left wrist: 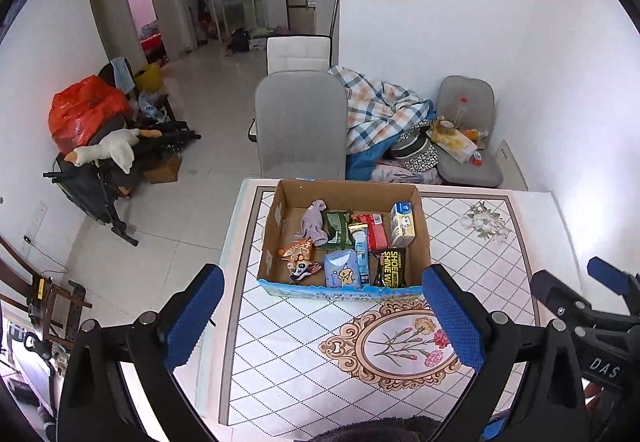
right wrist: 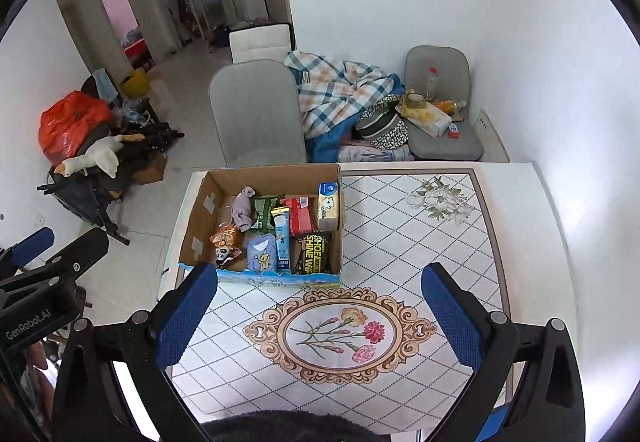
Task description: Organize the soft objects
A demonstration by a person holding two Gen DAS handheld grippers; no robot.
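Both tongs, left tongs [left wrist: 324, 318] and right tongs [right wrist: 320, 316], hover wide and empty near the cardboard box [left wrist: 424, 242] of packets, likely poised to sort.

Table [left wrist: 500, 242] w/ floral diamond-pattern cloth carries one cardboard box [left wrist: 424, 242] at its far edge, nr the left corner

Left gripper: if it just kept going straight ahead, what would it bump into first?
Probably the cardboard box: the open left gripper points at its near wall over bare table. Depth is unclear.
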